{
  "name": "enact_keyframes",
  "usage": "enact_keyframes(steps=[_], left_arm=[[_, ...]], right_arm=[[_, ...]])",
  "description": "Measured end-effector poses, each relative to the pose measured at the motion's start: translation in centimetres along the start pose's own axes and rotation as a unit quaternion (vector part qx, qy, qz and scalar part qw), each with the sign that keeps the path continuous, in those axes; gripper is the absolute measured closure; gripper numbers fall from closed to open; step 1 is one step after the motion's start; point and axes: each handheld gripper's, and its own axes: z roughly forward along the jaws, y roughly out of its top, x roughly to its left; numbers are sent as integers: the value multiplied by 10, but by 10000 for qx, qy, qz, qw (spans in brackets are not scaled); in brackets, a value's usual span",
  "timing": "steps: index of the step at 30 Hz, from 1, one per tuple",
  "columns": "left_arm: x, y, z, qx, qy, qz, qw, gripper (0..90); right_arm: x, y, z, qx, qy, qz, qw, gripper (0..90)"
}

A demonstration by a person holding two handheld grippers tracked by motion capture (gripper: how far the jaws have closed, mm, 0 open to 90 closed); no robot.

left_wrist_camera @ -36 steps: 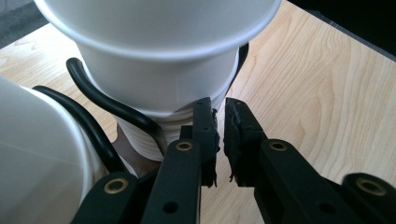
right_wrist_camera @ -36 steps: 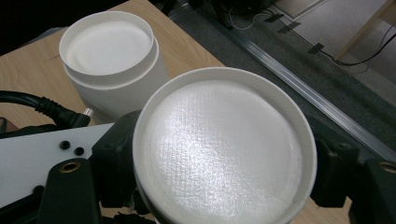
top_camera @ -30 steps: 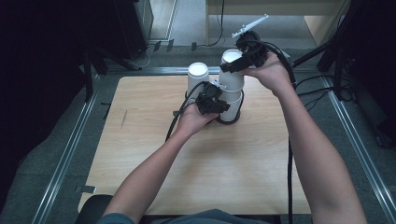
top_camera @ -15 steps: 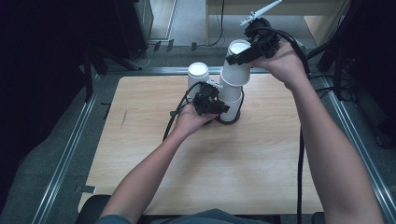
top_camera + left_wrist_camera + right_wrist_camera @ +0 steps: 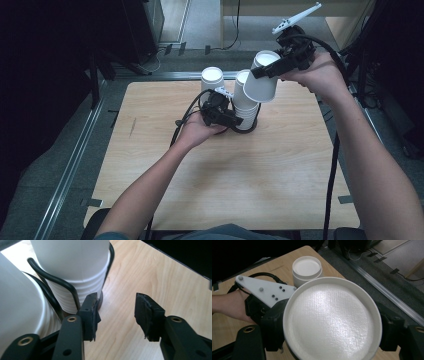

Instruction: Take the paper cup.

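Note:
A stack of upturned white paper cups point(image 5: 245, 102) stands in a black wire holder point(image 5: 250, 127) at the table's back middle. My right gripper point(image 5: 263, 74) is shut on one white cup point(image 5: 261, 85) and holds it tilted in the air, up and to the right of the stack. In the right gripper view the cup's bottom point(image 5: 329, 315) sits between the jaws of the right gripper point(image 5: 332, 331). My left gripper point(image 5: 235, 122) is low by the stack's base. Its jaws have just been opening. In the left gripper view the left gripper point(image 5: 116, 312) has only bare table between its pads, beside the stack point(image 5: 75, 272).
Another upturned white cup point(image 5: 212, 79) stands alone behind my left hand, near the table's back edge point(image 5: 165, 84). Black cables point(image 5: 182, 122) trail from both grippers. Metal rails point(image 5: 75, 165) and dark equipment border the wooden table point(image 5: 240, 185).
My right gripper has carried the cup up and to the right, off the top of the stack. The left hand has stayed by the stack's base.

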Motion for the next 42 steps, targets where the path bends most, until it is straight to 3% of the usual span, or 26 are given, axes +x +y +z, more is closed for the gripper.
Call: enact_keyframes(steps=[9, 23, 26, 30, 42], left_arm=[[0, -9, -11, -97, -207, 77, 9997, 470], [-3, -27, -25, -217, -401, 292, 9985, 449], [-3, -30, -26, -9, -413, 283, 9987, 488], [-3, -37, -28, -167, -462, 414, 9979, 446], [0, -58, -31, -185, -581, 246, 9978, 440]], right_arm=[[13, -22, -6, 3, 173, -83, 9998, 249], [26, -58, 5, 115, 381, -199, 9990, 248], [30, -65, 8, 128, 436, -250, 9987, 248], [35, -76, 15, 107, 499, -341, 9981, 248], [42, -110, 43, 179, 701, -318, 9969, 248]])
